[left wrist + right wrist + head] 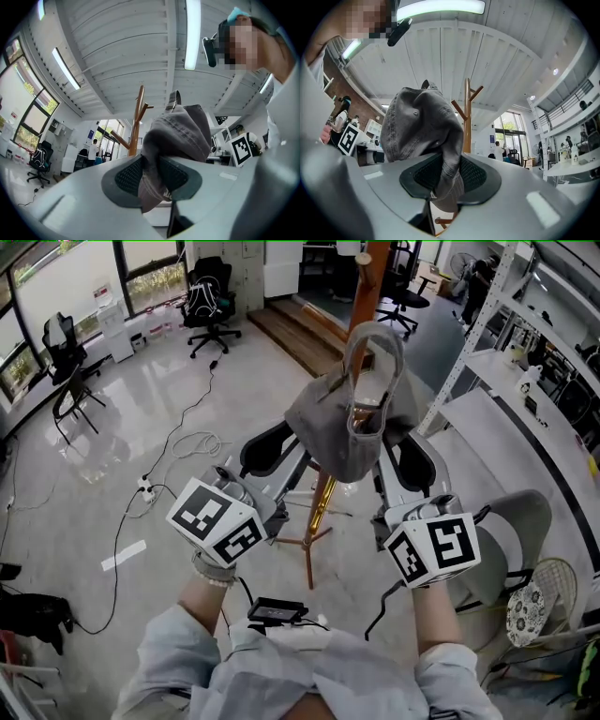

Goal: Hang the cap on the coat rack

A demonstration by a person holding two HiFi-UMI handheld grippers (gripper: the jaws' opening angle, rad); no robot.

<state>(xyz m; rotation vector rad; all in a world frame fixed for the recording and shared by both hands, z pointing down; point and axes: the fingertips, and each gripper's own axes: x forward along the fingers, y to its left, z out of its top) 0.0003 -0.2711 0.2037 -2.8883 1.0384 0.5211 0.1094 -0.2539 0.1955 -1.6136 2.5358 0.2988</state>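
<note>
A grey cap [345, 423] hangs in the air between my two grippers, its back strap looping up in front of the wooden coat rack [364, 292]. My left gripper [289, 448] is shut on the cap's left edge. In the left gripper view the fabric [180, 136] is pinched between the dark pads [127, 176], with the coat rack [137, 123] beyond it. My right gripper [398, 451] is shut on the right edge. The right gripper view shows the cap [421, 123] bunched in that gripper [447, 177], beside the rack's pole and pegs [467, 117].
The rack's tripod base [309, 542] stands on the glossy floor below my hands. Cables and a power strip [145, 487] lie to the left, office chairs [208, 298] behind. White metal shelving [478, 329] and a table [511, 442] line the right side.
</note>
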